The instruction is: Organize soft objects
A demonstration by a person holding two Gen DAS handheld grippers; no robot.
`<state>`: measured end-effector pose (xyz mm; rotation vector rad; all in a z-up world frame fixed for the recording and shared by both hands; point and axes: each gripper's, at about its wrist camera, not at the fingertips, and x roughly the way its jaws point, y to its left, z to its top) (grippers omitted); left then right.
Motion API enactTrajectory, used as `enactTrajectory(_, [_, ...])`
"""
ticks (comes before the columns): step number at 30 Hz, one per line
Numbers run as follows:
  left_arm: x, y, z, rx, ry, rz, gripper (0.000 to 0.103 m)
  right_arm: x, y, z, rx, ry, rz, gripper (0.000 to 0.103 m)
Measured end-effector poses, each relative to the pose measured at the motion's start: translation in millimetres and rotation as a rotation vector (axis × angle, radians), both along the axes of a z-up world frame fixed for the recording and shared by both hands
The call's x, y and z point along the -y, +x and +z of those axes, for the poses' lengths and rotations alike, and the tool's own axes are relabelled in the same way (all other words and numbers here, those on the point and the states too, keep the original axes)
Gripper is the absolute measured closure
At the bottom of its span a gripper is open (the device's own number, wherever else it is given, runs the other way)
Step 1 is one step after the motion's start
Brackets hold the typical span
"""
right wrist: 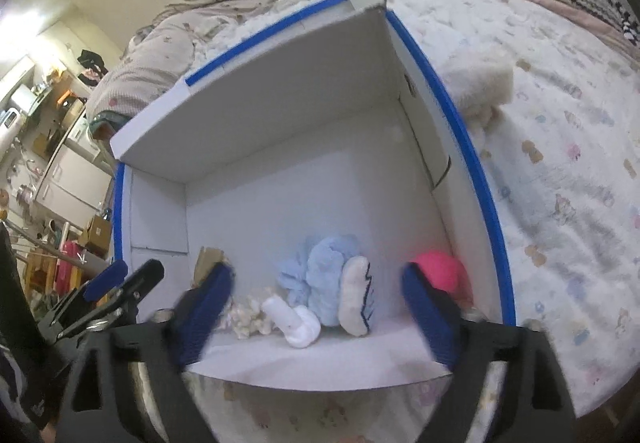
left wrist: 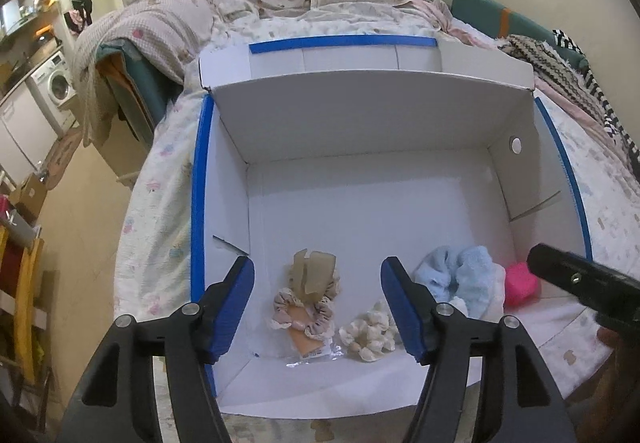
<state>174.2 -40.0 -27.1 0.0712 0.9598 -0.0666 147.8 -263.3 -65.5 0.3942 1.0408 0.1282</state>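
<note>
Soft things lie bunched along the near wall of the white box (left wrist: 360, 115) with blue-taped rims, which sits on the bed (right wrist: 560, 163). From my left camera I see a beige scrunchie (left wrist: 304, 313) on its card by the near-left part of the box floor, a cream scrunchie (left wrist: 370, 331) just beside it, then a light-blue fluffy piece (left wrist: 460, 275) and a pink item (left wrist: 520, 285) towards the near-right corner. My right camera also shows a rolled white sock (right wrist: 294, 321) and a white sock with dark stitching (right wrist: 356, 297) leaning against the blue piece. My left tongs (left wrist: 318, 307) stand partly open above the beige scrunchie, gripping nothing. My right tongs (right wrist: 320, 307) are spread wide over the socks, pads clear of everything, holding nothing
</note>
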Motion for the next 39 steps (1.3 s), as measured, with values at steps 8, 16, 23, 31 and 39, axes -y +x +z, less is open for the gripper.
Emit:
enactTrajectory(8, [-8.4,-7.1,6.3,-0.019,-0.007,0.007,0.04,-2.2,-4.6,13.1,0.084,-0.001,-0.002,0.0])
enactTrajectory(16, [-29.4,-26.6,22.2,0.032,0.008,0.086,0.04,-6.0,-19.7,21.0,0.135,-0.024,-0.005,0.0])
enactTrajectory(23, [-50.8,-51.7,35.2,0.093,-0.014,0.139,0.038,-15.7,-40.4,30.9,0.173,-0.109,0.013,0.0])
enactTrajectory(31, [-47.9,-84.7,33.4,0.113,0.043,0.095,0.01,-34.9,-68.9,44.8,0.251,-0.18,0.061,0.0])
enactTrajectory(39, [-58.0,-106.8,20.5,0.075,-0.01,0.084,0.003,-47.0,-82.4,32.2,0.227,-0.178,0.075,0.0])
